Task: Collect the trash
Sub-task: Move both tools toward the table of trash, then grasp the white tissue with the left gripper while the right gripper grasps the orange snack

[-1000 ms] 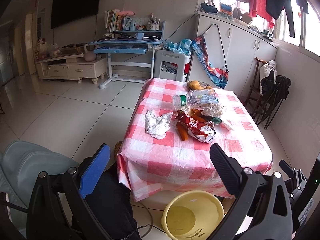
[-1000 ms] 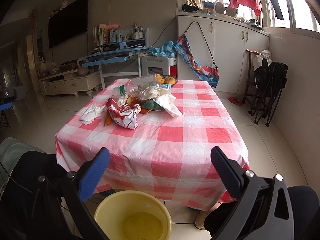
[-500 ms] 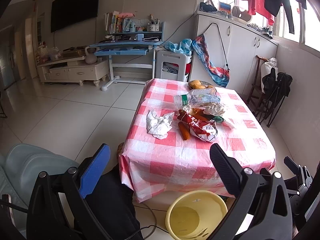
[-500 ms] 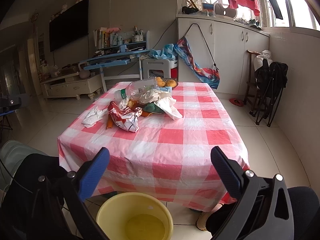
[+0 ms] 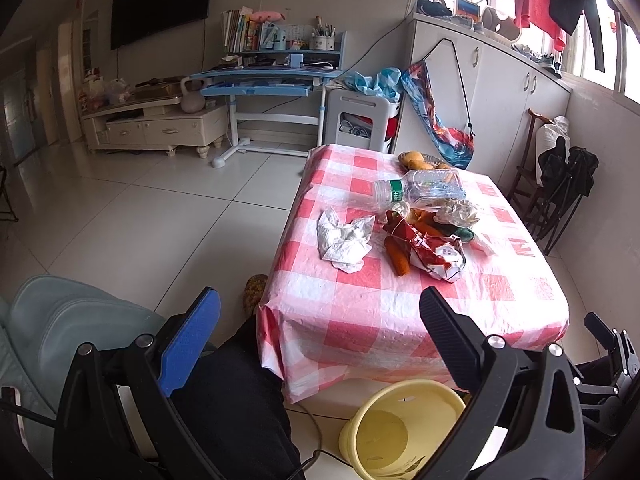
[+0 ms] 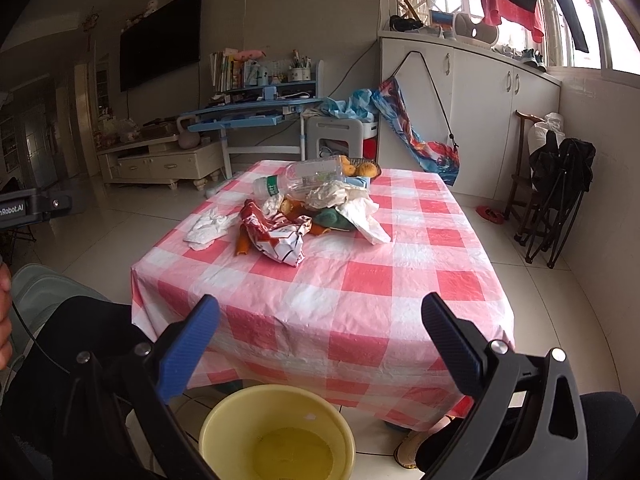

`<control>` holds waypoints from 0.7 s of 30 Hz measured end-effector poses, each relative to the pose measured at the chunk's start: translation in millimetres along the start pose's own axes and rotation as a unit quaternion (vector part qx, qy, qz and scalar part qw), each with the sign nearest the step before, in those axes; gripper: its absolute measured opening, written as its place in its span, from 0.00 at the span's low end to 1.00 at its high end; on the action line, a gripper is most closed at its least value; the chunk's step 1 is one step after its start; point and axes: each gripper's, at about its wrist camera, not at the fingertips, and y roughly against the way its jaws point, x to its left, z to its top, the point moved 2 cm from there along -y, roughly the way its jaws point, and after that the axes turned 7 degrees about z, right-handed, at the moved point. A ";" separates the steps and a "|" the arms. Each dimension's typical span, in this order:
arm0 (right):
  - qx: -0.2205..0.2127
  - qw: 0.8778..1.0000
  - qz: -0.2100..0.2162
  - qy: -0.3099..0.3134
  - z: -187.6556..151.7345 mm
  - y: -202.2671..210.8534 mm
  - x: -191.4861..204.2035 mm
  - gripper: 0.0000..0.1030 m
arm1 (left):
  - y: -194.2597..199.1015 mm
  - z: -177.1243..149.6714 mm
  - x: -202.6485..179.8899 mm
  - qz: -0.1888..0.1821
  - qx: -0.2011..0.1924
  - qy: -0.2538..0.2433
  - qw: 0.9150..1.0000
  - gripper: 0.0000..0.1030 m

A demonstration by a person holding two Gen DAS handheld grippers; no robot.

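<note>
While both grippers are hanging low in front of the table (image 6: 400, 280), nothing is being held yet. The left gripper (image 5: 320, 312) has its fingers spread wide, and the right gripper (image 6: 320, 316) has its fingers spread wide too.

Closest, at 6 o'clock in the right view, the yellow bucket (image 6: 276, 436) is sitting on the floor just under the table edge. Part of it is hiding behind the fingers, so I cannot see if anything is lying inside.

Farther off, at about 12 o'clock, the trash is lying in a heap on the table. The white crumpled paper (image 5: 344, 240) is lying at the left side, with the red snack wrapper (image 5: 432, 248) just beside it. Behind them the clear plastic bottle (image 5: 420, 190) is resting on its side on the pile.

Here is what could go wrong. The bottle is round and could be rolling away if a finger bumps it. The thin tablecloth could be sliding and pulling things off. The orange food bits (image 5: 396, 256) are mixed in, and I cannot tell which are trash. The fruit bowl (image 6: 362, 169) at the back is half hidden.
</note>
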 end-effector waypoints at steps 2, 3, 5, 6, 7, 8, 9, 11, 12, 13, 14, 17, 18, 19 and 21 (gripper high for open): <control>0.004 1.000 0.010 -0.002 0.1 -1.9 1.3 0.94 | -7.9 -0.9 0.8 0.004 0.004 -0.006 1.000 0.94; 0.004 1.000 0.015 -0.002 0.0 -2.4 2.8 0.94 | -11.8 -1.4 1.3 0.004 0.005 -0.008 1.000 0.94; 0.007 1.000 0.021 -0.004 0.1 -3.7 4.1 0.94 | -21.9 -1.2 3.5 0.008 0.010 -0.010 1.000 0.94; 0.007 1.000 0.025 -0.005 0.4 -3.9 4.9 0.94 | -27.9 -1.0 5.2 0.010 0.013 -0.009 1.000 0.94; 0.007 1.000 0.030 -0.006 1.2 -4.2 5.6 0.94 | -34.3 -0.5 6.4 0.011 0.018 -0.008 1.000 0.94; 0.008 0.999 0.035 -0.006 2.3 -4.9 6.5 0.94 | -40.7 -0.6 7.3 0.013 0.023 -0.007 1.000 0.94; 0.009 0.999 0.038 -0.004 3.9 -6.2 7.8 0.94 | -47.2 0.0 7.2 0.014 0.028 -0.006 1.000 0.94; 0.012 0.999 0.045 -0.001 7.4 -9.3 9.1 0.94 | -58.9 1.6 3.6 0.012 0.034 -0.010 0.999 0.94; 0.013 0.999 0.051 -0.001 8.9 -11.4 9.7 0.94 | -65.2 2.7 -0.5 0.011 0.036 -0.015 0.999 0.94; 0.015 0.998 0.059 -0.003 10.4 -14.0 10.3 0.94 | -71.9 4.3 -5.6 0.011 0.039 -0.022 0.999 0.94; 0.019 0.997 0.068 -0.006 11.2 -17.1 10.9 0.94 | -78.2 6.1 -10.9 0.009 0.040 -0.030 0.999 0.94; 0.038 0.995 0.093 -0.008 11.0 -31.1 15.3 0.93 | -102.4 14.2 -27.8 0.011 0.044 -0.050 0.998 0.94; 0.043 0.994 0.098 -0.005 10.8 -35.7 18.1 0.91 | -111.2 17.3 -33.0 0.011 0.046 -0.055 0.997 0.94; 0.048 0.993 0.104 -0.001 10.3 -39.3 22.0 0.89 | -120.9 20.7 -37.6 0.012 0.050 -0.059 0.997 0.94; 0.065 0.991 0.120 0.001 9.4 -51.2 27.4 0.76 | -141.9 28.4 -45.7 0.013 0.057 -0.067 0.996 0.94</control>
